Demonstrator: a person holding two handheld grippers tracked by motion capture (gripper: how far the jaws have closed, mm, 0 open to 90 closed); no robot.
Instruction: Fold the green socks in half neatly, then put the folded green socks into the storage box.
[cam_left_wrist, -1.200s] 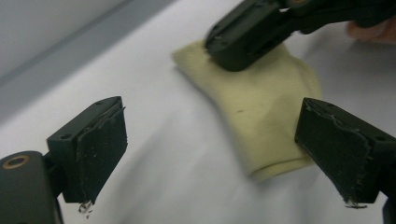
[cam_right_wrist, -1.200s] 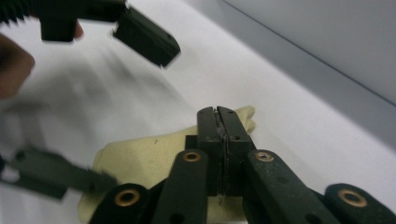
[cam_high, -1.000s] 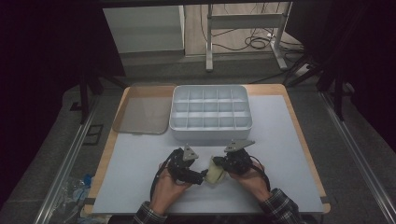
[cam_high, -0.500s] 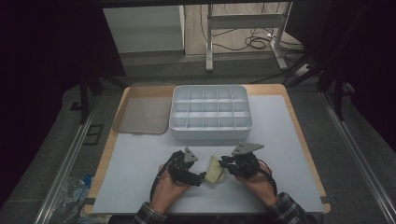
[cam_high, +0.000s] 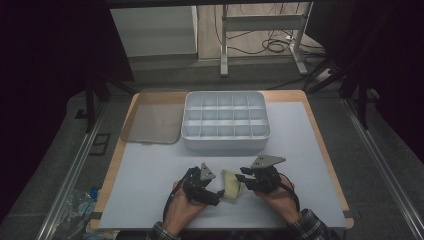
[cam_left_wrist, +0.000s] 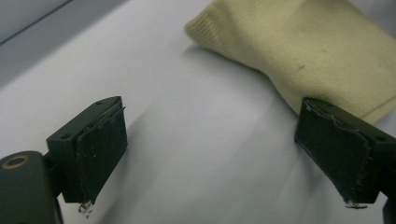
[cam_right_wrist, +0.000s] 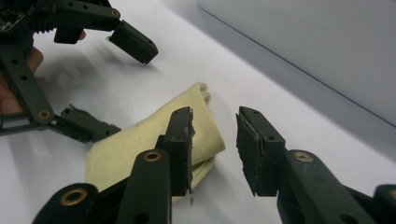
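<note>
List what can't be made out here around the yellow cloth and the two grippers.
- Yellow cloth: far end cut off by the top and right edges of the left gripper view.
- Cloth's near edge: hidden behind the right gripper in its own view.
- Compartment tray: contents too small in the high view.
- Left gripper: whether a jaw touches the cloth is unclear.

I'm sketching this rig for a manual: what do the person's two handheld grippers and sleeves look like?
Both the left gripper and the right gripper are black, angular frames with brass-coloured rivets and two flat jaws faced with worn dark pads. Each carries a grey three-cornered plate on top, and a black cable loops from the body. The person wears dark plaid sleeves.
</note>
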